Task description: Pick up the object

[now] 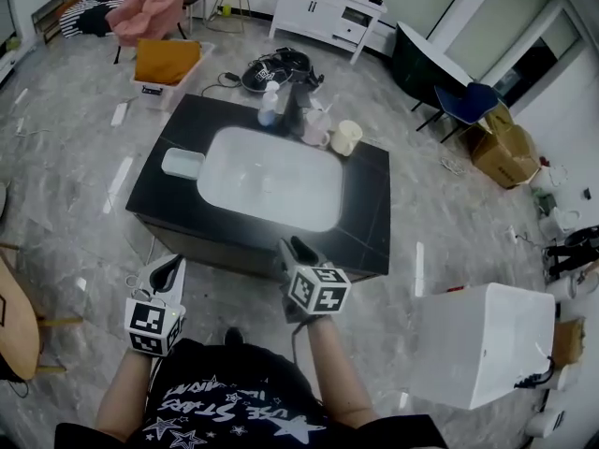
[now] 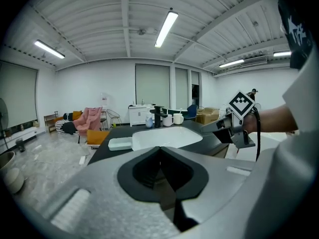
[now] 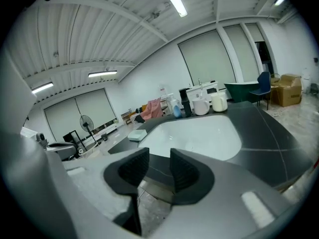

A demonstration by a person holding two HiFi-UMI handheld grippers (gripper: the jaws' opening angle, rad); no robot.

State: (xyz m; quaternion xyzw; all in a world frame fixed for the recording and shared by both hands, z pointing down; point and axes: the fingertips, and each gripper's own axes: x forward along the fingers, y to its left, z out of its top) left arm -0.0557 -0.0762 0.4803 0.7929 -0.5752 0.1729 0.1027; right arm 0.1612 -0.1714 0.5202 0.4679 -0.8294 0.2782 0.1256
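A black counter [image 1: 370, 209] holds a white sink basin [image 1: 271, 178]. At its far edge stand a blue bottle [image 1: 269, 104], a black faucet [image 1: 291, 101], a pale mug [image 1: 315, 130] and a cream mug [image 1: 346, 137]. A pale soap dish [image 1: 182, 163] lies left of the basin. Both grippers hover in front of the counter's near edge, touching nothing. My left gripper [image 1: 171, 267] [image 2: 160, 156] is shut and empty. My right gripper [image 1: 298, 249] [image 3: 159, 169] is open by a narrow gap and points at the basin [image 3: 194, 133]. The mugs [image 3: 218, 102] show beyond it.
A white boxy unit [image 1: 491, 344] stands on the floor to the right. Behind the counter are a white cabinet [image 1: 323, 12], an orange cushion in a bin [image 1: 167, 62], a pink cloth on a chair [image 1: 150, 7], a blue chair [image 1: 471, 101] and a cardboard box [image 1: 505, 152].
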